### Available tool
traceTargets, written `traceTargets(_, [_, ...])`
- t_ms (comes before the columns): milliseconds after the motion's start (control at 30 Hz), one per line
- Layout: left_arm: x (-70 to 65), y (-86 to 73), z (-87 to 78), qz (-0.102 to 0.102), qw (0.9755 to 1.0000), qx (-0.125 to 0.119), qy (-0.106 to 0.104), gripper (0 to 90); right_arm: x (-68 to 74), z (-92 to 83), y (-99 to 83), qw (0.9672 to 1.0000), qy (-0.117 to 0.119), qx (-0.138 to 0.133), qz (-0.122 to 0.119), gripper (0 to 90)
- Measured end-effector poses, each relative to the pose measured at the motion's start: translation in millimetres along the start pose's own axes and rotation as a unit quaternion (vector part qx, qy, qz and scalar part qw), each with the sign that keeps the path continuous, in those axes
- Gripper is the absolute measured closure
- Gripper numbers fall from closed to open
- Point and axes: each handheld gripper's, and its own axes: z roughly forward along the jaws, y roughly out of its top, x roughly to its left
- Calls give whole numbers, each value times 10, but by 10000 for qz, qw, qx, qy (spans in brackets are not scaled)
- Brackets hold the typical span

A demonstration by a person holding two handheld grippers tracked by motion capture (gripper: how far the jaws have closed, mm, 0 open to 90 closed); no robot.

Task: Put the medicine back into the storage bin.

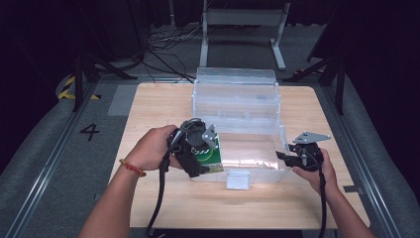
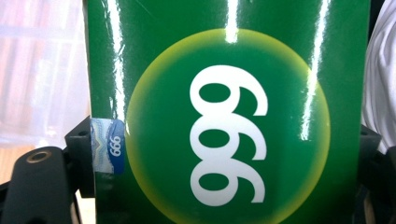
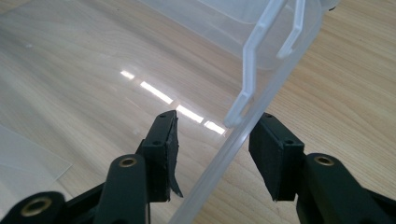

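Observation:
A glossy green box (image 1: 212, 152) with a yellow circle and white digits hangs over the front left corner of the clear plastic bin (image 1: 237, 101). My left gripper (image 1: 200, 148) is shut on the green box (image 2: 224, 70), its black pads (image 2: 81, 149) pressing both sides. At the bin's front right corner my right gripper (image 1: 282, 157) is open. In the right gripper view the bin's rim (image 3: 233, 144) runs between the jaws of the right gripper (image 3: 217, 144), with a gap to the left pad (image 3: 163, 149).
The bin stands on a light wooden table (image 1: 148, 109), its lid (image 1: 235, 75) tipped up at the back. A white latch (image 1: 238, 179) hangs on the front wall, and another white latch (image 3: 252, 60) shows by the right jaws. A sheet of clear plastic (image 3: 23, 158) lies on the wood.

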Motion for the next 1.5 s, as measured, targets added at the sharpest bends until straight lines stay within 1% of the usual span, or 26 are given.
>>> traceTargets(100, [102, 64, 2, 63, 10000, -20, 7, 170, -3, 0, -2, 10000, 15, -16, 5, 528])
traceTargets(167, [159, 93, 33, 241, 9996, -24, 126, 170, -3, 0, -4, 10000, 18, -24, 8, 528])
traceTargets(233, [224, 113, 75, 314, 9994, -39, 99, 170, -3, -1, -4, 10000, 18, -24, -1, 528])
traceTargets(267, [239, 116, 103, 278, 9996, -56, 72, 170, -3, 0, -4, 10000, 21, -27, 0, 528])
traceTargets(367, [305, 134, 190, 373, 9993, -18, 43, 170, -4, 0, -5, 10000, 28, -31, -6, 528])
traceTargets(433, [340, 136, 242, 356, 9994, 20, 28, 169, -3, 0, -4, 10000, 25, -29, -5, 528])
traceTargets(467, [359, 131, 272, 390, 9992, 47, 85, 169, -2, 0, -3, 10000, 23, -26, -6, 528])
traceTargets(533, [398, 114, 315, 366, 9993, 24, 18, 170, -2, -1, -4, 10000, 25, -29, -6, 528])
traceTargets(600, [423, 102, 353, 452, 9989, 93, 35, 169, -4, 0, -6, 10000, 34, -36, -2, 526])
traceTargets(633, [425, 98, 369, 445, 9989, 117, 35, 170, -4, -1, -6, 10000, 35, -36, 3, 526])
traceTargets(700, [425, 78, 403, 526, 9986, 62, -53, 170, -5, -1, -7, 10000, 44, -43, 8, 525])
traceTargets(767, [442, 70, 435, 466, 9989, 101, -24, 170, -8, 0, -10, 10000, 53, -55, 13, 524])
traceTargets(800, [451, 66, 465, 434, 9989, 197, 34, 169, -8, 0, -10, 10000, 55, -56, 10, 523])
traceTargets(833, [459, 62, 498, 468, 9985, 284, 40, 169, -9, -1, -10, 10000, 63, -60, 17, 523])
traceTargets(867, [459, 62, 498, 468, 9985, 284, 40, 169, -9, -1, -10, 10000, 63, -60, 17, 523])
traceTargets(900, [470, 60, 527, 523, 9982, 307, 28, 169, -8, -1, -10, 10000, 60, -59, 14, 523])
traceTargets(1000, [465, 39, 604, 470, 9986, 257, -45, 168, -8, -1, -11, 10000, 62, -63, 8, 522])
traceTargets(1067, [478, 30, 650, 508, 9980, 357, -91, 168, -8, -1, -11, 10000, 64, -63, 10, 521])
traceTargets(1133, [470, 16, 685, 434, 9982, 404, -60, 168, -8, -2, -10, 10000, 64, -59, 8, 521])
traceTargets(1167, [475, 6, 702, 474, 9979, 431, -107, 167, -9, -1, -11, 10000, 65, -64, 6, 521])
traceTargets(1267, [479, -17, 743, 447, 9981, 401, -166, 167, -10, -1, -10, 10000, 80, -57, -8, 514])
traceTargets(1333, [490, -23, 772, 470, 9977, 451, -180, 166, -11, -1, -10, 9999, 87, -57, -11, 513])
traceTargets(1367, [488, -30, 793, 378, 9981, 454, -194, 165, -11, -1, -10, 9999, 86, -55, -14, 512])
traceTargets(1433, [485, -44, 821, 322, 9983, 433, -220, 162, -11, -2, -11, 9999, 86, -56, -8, 512])
traceTargets(1467, [484, -49, 836, 363, 9980, 442, -282, 161, -10, -2, -11, 9999, 85, -57, -12, 512])
traceTargets(1500, [477, -61, 864, 347, 9981, 432, -278, 160, -10, -1, -11, 9999, 81, -67, -24, 511])
